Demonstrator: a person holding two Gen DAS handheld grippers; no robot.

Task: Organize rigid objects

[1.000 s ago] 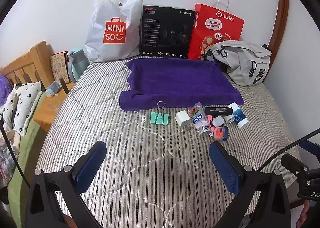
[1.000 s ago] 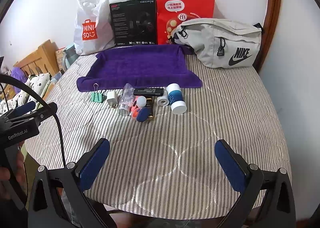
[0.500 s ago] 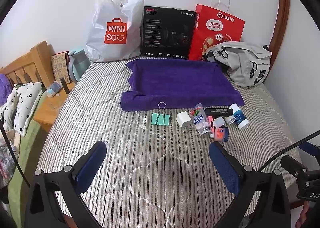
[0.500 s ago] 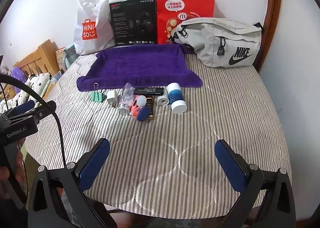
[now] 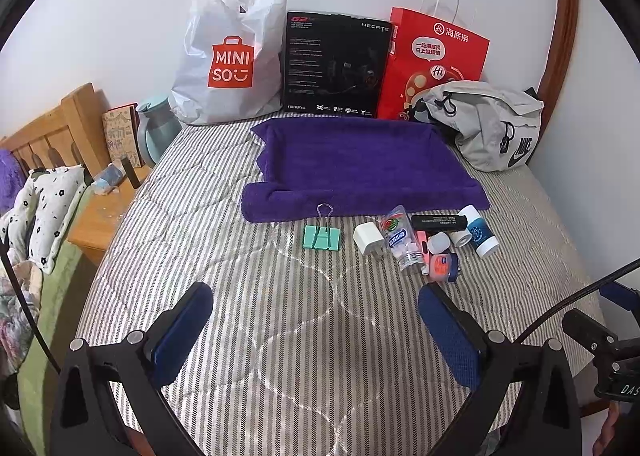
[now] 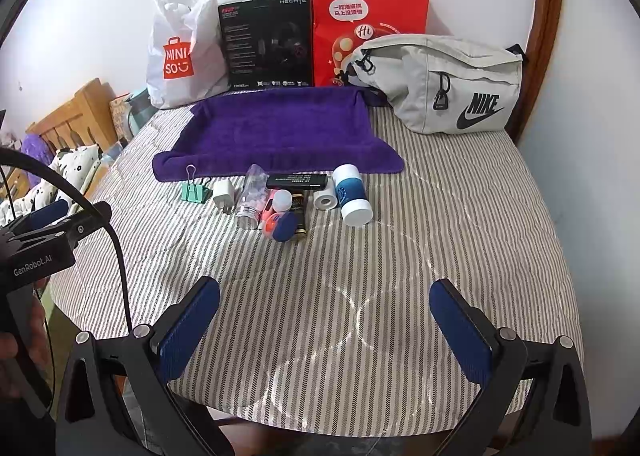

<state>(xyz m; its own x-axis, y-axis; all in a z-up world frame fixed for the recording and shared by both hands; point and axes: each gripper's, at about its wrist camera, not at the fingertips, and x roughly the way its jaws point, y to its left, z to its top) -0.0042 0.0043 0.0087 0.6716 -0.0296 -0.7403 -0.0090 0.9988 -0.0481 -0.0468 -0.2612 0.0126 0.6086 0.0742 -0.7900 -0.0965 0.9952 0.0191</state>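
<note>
I have both claws hanging over the near end of the bed, each with its jaws wide apart and nothing between them: the left claw at the bottom of the left wrist view, the right claw at the bottom of the right wrist view. I judge this to be the very start, the approach before a first pick, since every small item lies in a row at the middle of both frames, just in front of the purple towel, which carries nothing. The row runs from the green binder clip through the white charger plug, the clear bottle, the black stick, the small orange jar and the blue and white tube. My guess is that the towel is where they belong. The next move calls for carrying one claw forward and down over a single item; the clip stands apart at the left end of the row, while the bottle, jar and stick touch or crowd one another and would need a narrower entry. The right wrist view shows a dark gold-printed tube beneath the stick that the left barely shows, plus the left rig at its left edge; the left wrist view shows the wooden nightstand at its left more fully.
</note>
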